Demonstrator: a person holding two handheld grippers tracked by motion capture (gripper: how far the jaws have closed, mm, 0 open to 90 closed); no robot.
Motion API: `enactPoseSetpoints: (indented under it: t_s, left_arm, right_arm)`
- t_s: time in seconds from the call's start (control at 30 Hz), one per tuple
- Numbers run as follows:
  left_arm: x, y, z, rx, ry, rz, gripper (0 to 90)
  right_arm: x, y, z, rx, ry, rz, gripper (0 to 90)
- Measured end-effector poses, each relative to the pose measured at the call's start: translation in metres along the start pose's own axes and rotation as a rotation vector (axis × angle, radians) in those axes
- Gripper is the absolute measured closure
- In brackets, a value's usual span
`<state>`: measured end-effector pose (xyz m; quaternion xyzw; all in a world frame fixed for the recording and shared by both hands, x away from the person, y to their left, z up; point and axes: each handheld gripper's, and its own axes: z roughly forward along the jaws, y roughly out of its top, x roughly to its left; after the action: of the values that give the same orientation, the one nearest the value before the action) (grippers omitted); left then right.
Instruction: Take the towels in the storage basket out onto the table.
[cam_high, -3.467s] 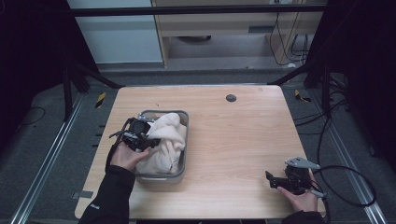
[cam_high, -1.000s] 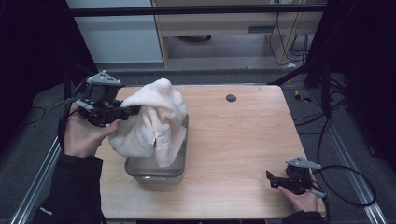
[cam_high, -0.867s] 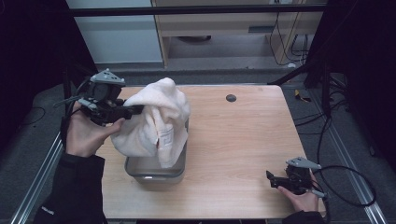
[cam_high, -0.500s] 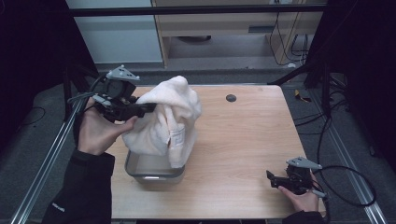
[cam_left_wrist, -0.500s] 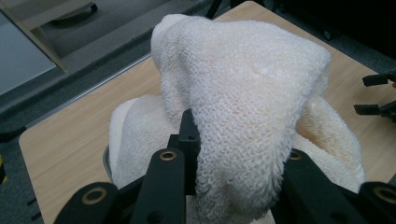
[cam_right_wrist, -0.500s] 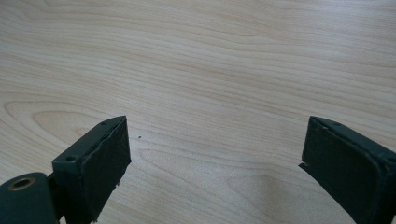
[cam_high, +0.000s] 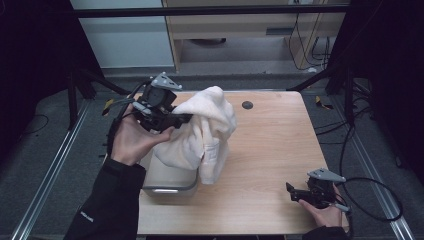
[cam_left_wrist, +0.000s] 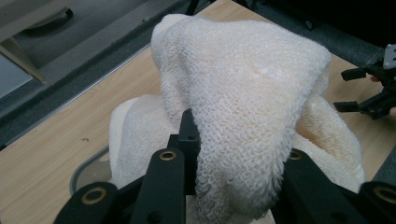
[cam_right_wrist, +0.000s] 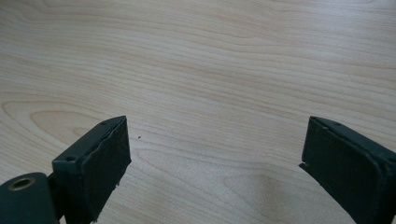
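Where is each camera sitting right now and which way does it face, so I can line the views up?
High view: above the person's side, facing forward and down on the table; both forearms, left gripper, right gripper.
Left gripper view: rides that gripper, facing the clamped cream towel above the metal tray.
Right gripper view: faces bare tabletop between open jaws.
Shared: high and left gripper views show towel, tray and right gripper.

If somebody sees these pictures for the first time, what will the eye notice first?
First the cream towel, lifted above the metal tray at the table's left and hanging from the left gripper, shut on it. Then the right gripper, jaws open, resting near the wooden table's front right corner.
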<state>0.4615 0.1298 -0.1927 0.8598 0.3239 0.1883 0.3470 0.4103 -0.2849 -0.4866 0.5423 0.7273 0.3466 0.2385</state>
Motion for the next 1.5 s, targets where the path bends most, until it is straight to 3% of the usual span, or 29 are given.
enactPoseSetpoints:
  t_s: [0.53,0.97,1.5]
  left_arm:
    - [-0.029,0.016,0.047,0.018,-0.075,0.048,72.3]
    - [-0.045,0.022,0.087,0.061,-0.112,0.080,72.2]
    - [-0.068,0.011,0.146,0.107,-0.179,0.107,71.8]
  right_arm:
    - [-0.003,-0.001,-0.001,-0.022,-0.015,-0.021,8.6]
    - [-0.008,-0.002,-0.004,-0.041,-0.034,0.003,9.7]
    - [-0.010,-0.002,-0.004,-0.043,-0.040,0.006,9.7]
